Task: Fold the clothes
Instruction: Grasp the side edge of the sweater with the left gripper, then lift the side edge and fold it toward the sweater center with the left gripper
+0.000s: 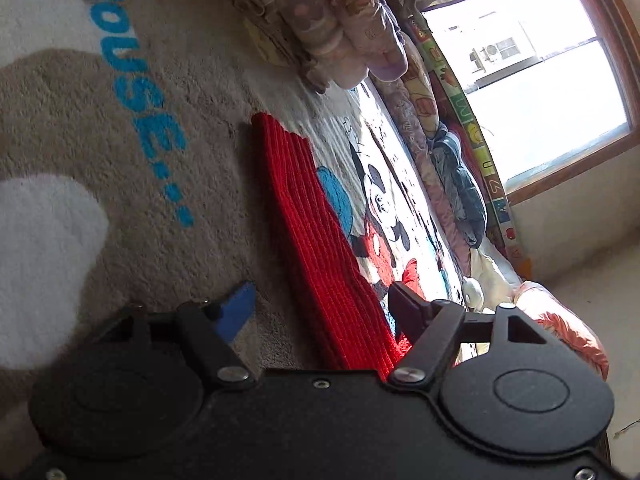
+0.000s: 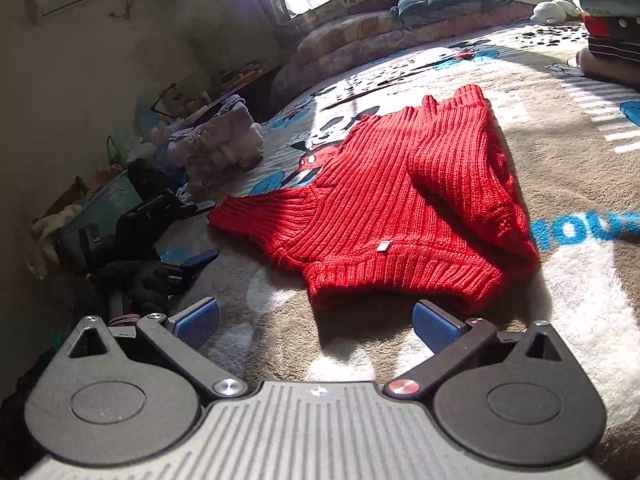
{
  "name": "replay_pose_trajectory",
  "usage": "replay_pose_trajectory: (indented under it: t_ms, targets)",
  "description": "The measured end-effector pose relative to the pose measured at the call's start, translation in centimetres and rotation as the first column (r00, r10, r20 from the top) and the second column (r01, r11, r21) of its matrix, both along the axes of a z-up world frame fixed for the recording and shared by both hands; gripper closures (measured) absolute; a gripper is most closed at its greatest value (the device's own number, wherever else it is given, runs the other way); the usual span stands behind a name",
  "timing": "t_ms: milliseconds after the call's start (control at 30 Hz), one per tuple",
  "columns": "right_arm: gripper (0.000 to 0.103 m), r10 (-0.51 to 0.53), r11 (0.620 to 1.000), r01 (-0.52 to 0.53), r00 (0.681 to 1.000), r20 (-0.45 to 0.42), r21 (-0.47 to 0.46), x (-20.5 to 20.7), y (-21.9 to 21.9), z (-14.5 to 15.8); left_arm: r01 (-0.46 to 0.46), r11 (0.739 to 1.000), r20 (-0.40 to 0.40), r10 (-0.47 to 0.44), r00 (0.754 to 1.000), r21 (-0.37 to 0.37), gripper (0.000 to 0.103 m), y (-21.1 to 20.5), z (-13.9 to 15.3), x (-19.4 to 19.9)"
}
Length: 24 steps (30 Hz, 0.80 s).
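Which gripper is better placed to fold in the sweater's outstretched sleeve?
Left, probably. The left gripper sits open right at the cuff of the red sweater; the right gripper is open at the hem.

Sweater [image 2: 400, 208] flat on the blanket [image 2: 580, 184], left tongs [image 2: 204, 232] just beside its sleeve.

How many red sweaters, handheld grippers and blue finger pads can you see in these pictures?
Red sweater: 1
Grippers: 2, left gripper and right gripper
Blue pads seen on the right gripper's fingers: 2
Total: 5
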State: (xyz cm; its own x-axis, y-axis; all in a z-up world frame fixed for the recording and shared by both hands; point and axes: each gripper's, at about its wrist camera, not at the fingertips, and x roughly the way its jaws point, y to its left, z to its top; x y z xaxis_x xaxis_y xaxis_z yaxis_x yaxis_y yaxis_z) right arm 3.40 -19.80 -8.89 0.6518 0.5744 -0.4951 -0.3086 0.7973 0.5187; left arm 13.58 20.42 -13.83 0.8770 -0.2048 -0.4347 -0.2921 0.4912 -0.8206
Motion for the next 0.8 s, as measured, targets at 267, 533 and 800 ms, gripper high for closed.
replay_pose_trajectory:
  t_ms: [267,533,800]
  targets:
    - [0.001,-0.008,1.0,0.009,0.998,-0.06,0.012,1.4,-0.2,-0.6,-0.06,0.998,0.017,0.061,0.998,-0.017,0.059,1.3,-1.3,1.4]
    - [0.001,-0.025,1.0,0.025,0.996,-0.09,0.003,2.5,-0.4,-1.3,-0.065,0.995,0.018,0.064,0.998,0.072,0.073,0.3,-0.9,2.9]
    - [0.001,-0.045,0.998,0.048,0.995,-0.09,0.037,3.4,-1.5,-0.8,0.021,0.973,0.08,-0.04,0.996,0.232,0.094,-3.4,1.1,4.3]
